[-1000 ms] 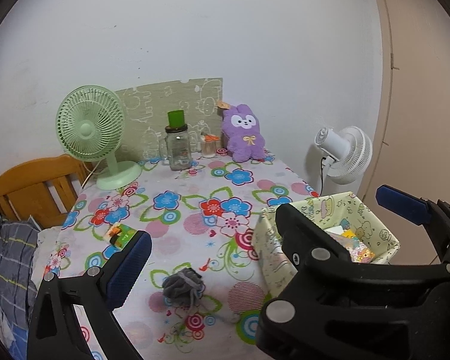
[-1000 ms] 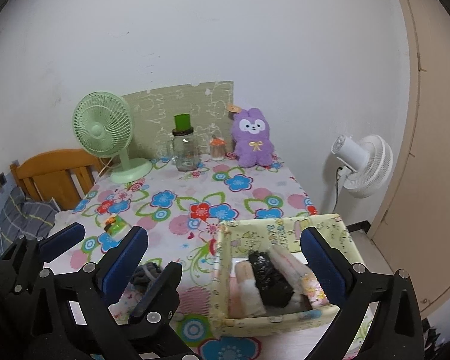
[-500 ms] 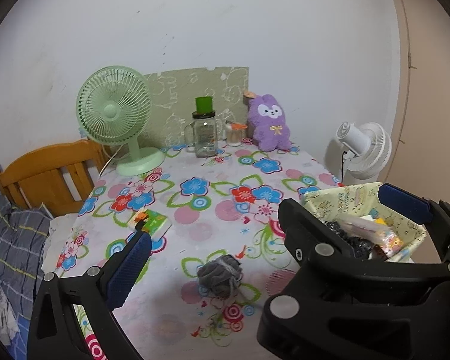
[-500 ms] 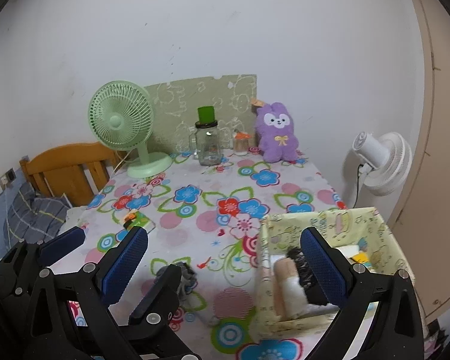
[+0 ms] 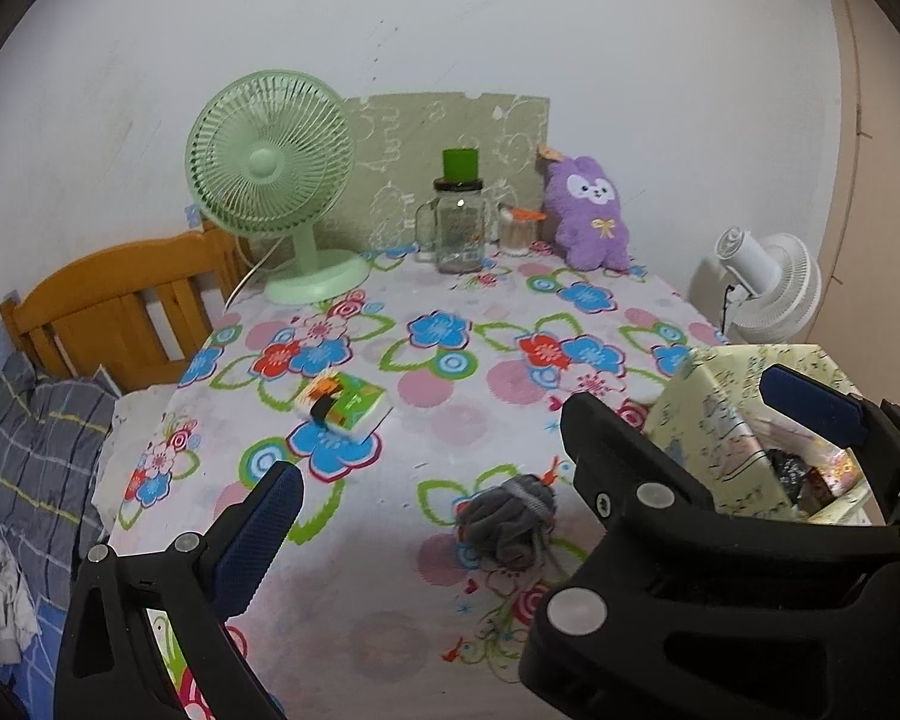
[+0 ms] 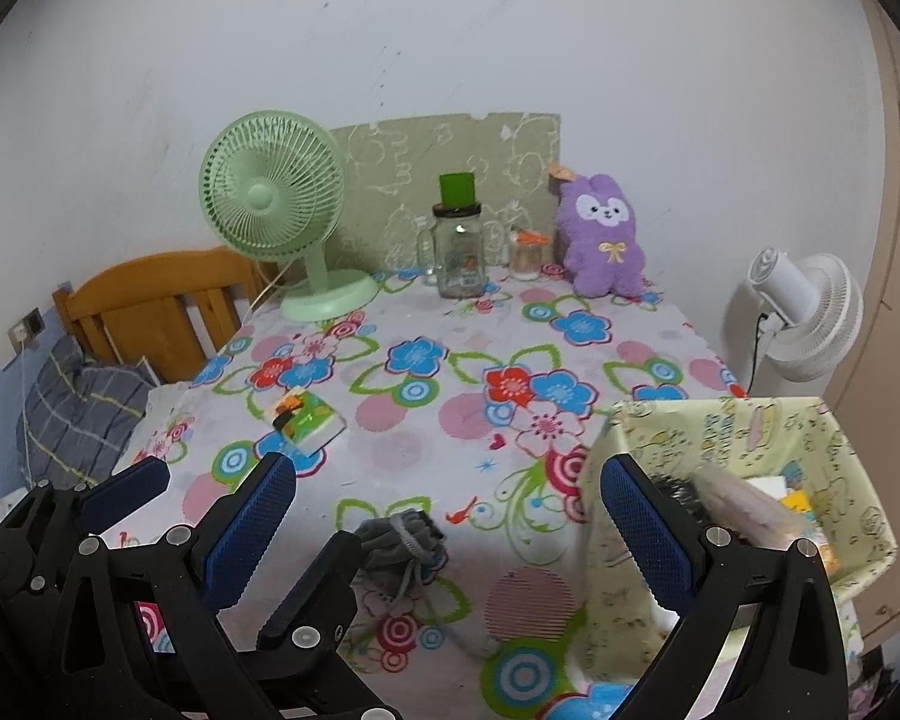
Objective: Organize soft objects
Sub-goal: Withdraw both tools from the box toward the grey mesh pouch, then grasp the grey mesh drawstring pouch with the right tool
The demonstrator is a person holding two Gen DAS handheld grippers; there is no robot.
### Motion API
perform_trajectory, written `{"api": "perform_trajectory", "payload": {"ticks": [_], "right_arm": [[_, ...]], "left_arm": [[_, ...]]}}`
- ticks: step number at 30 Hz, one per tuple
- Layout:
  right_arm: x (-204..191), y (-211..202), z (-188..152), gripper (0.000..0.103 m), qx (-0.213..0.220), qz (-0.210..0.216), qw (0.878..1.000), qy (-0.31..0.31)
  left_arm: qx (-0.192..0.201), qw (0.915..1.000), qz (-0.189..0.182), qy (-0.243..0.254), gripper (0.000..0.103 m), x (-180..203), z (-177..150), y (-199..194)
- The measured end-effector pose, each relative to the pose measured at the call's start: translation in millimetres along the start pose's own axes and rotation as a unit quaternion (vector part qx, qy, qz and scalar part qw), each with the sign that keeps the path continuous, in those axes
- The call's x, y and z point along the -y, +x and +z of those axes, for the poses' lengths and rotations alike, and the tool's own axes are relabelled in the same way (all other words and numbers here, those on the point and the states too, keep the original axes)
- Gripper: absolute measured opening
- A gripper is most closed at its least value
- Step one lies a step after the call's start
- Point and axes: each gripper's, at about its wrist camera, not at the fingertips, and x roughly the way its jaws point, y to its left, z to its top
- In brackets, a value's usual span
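A grey rolled sock bundle (image 5: 504,516) lies on the flowered tablecloth near the front edge. It sits low between my left gripper's (image 5: 486,459) wide-open fingers, just ahead of them. In the right wrist view the bundle (image 6: 405,540) is slightly left of centre between my right gripper's (image 6: 447,480) open blue pads. A pale green patterned box (image 5: 720,420) stands at the right, holding a black bundle (image 5: 789,471) and a pinkish roll (image 6: 744,504). The box (image 6: 750,426) overlaps my right finger. A purple plush rabbit (image 6: 606,240) sits at the back by the wall.
A green desk fan (image 5: 270,162), a glass jar with a green lid (image 5: 459,228) and a small jar stand along the back. A green tissue pack (image 5: 345,402) lies mid-left. A wooden headboard (image 5: 120,300) and bedding are left of the table, a white floor fan (image 5: 768,282) right.
Both views have swung left, so the box, the sock bundle and the back objects now sit further right in the frames. Both grippers stayed open and hold nothing.
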Motion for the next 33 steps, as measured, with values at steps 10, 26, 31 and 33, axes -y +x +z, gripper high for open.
{"api": "perform_trajectory", "payload": {"ticks": [10, 26, 31, 33], "right_arm": [[-18.1, 27.5, -9.9, 0.102, -0.031, 0.022, 0.999, -0.011], [-31.5, 71.2, -31.2, 0.097, -0.085, 0.032, 0.996, -0.024], [-30.7, 85.3, -37.4, 0.093, -0.107, 0.033, 0.994, -0.018], [-30.3, 90.4, -39.3, 0.092, -0.113, 0.033, 0.993, -0.017]], "left_arm": [[-0.022, 0.9996, 0.015, -0.008, 0.103, -19.1, -13.8, 17.8], [-0.070, 0.9970, 0.030, -0.016, 0.103, -36.1, -34.6, 53.0], [-0.088, 0.9955, 0.029, -0.020, 0.103, -37.8, -39.2, 66.3], [-0.092, 0.9951, 0.028, -0.020, 0.103, -38.0, -40.5, 70.8]]}}
